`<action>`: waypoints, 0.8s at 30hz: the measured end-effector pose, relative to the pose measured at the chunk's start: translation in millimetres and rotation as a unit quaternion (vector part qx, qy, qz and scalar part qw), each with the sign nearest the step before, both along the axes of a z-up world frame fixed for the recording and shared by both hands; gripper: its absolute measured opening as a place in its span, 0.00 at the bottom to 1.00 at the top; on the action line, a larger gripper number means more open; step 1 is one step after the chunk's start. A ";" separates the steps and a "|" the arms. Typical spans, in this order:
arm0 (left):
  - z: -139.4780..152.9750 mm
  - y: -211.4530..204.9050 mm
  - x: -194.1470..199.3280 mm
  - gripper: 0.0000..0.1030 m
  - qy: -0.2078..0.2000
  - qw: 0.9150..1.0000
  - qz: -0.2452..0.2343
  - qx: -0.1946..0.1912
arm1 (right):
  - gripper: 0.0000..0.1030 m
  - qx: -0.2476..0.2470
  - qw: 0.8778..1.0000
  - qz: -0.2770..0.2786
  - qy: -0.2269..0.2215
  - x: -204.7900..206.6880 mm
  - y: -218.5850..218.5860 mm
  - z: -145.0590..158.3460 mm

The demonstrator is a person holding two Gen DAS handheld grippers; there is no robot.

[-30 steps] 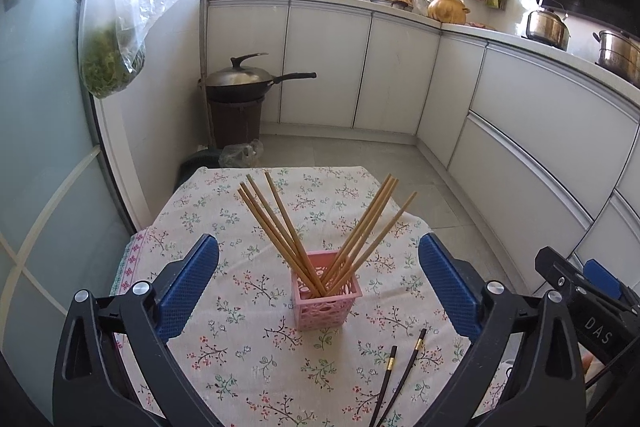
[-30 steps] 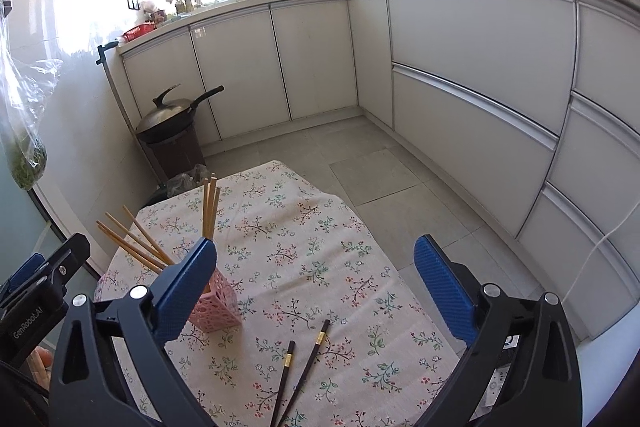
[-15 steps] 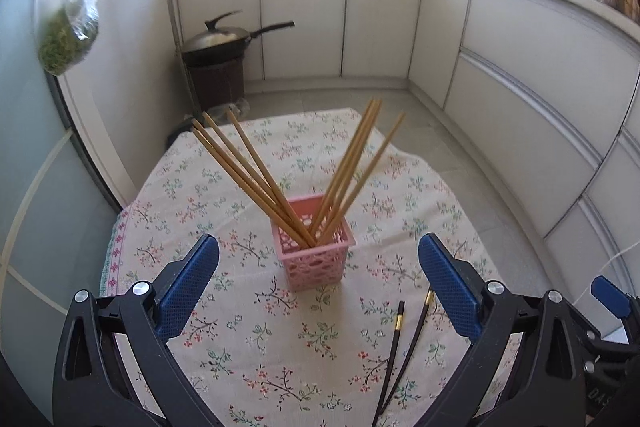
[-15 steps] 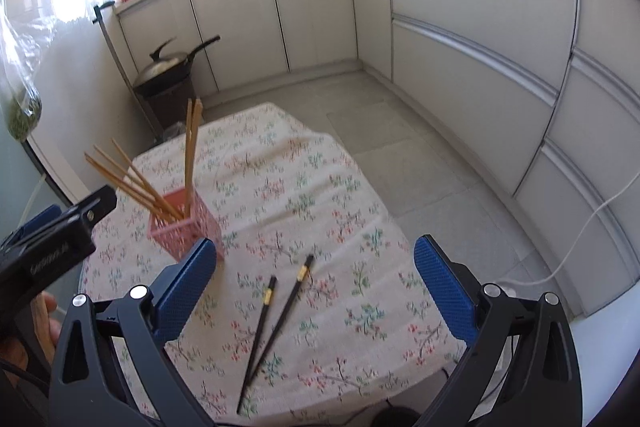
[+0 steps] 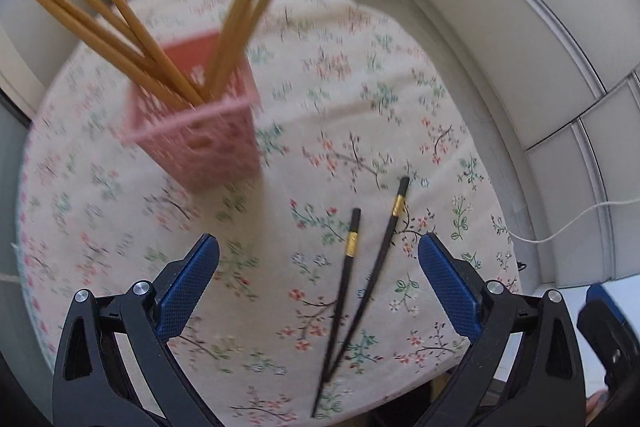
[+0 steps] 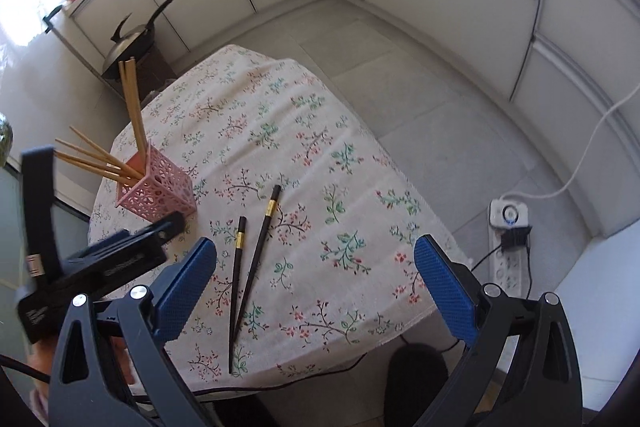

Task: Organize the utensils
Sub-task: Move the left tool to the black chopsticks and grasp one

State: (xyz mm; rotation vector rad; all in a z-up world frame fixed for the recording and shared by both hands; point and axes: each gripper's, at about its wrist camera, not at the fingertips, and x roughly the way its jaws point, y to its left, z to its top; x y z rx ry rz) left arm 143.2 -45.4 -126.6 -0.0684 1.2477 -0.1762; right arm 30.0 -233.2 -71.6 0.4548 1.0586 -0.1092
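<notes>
Beside the pink basket (image 6: 158, 191), black chopsticks (image 6: 251, 263) lie crossed on cloth (image 6: 320, 155).

**Black clamp-style grippers with blue pads**

Both handheld units look like the same build. The left black plastic two-finger gripper (image 5: 319, 271) has chunky arms with triangular cutouts, round silver screws at the pivots, and textured blue rubber finger pads (image 5: 188, 289). The right black plastic two-finger gripper (image 6: 316, 271) matches it, down to the dimpled blue pads (image 6: 446, 289). From the right wrist view, the left unit's body shows small white lettering, too blurred to read.
</notes>
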 end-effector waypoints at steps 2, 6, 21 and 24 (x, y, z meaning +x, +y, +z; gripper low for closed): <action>-15.9 -0.6 8.4 0.87 0.032 0.999 0.011 -0.015 | 0.94 0.012 1.000 -0.004 0.008 0.4 -4.9 -3.6; -37.2 -8.4 15.6 0.60 0.063 0.998 0.005 -0.002 | 0.94 0.043 0.999 -0.016 0.024 2.1 -14.2 -11.9; -61.6 -21.2 18.4 0.06 0.053 0.997 -0.045 0.031 | 0.93 0.060 0.995 -0.034 0.066 19.1 -20.5 -37.8; -56.2 -12.2 15.4 0.06 0.037 0.997 -0.050 0.040 | 0.93 0.054 0.995 -0.032 0.076 29.8 -14.8 -44.9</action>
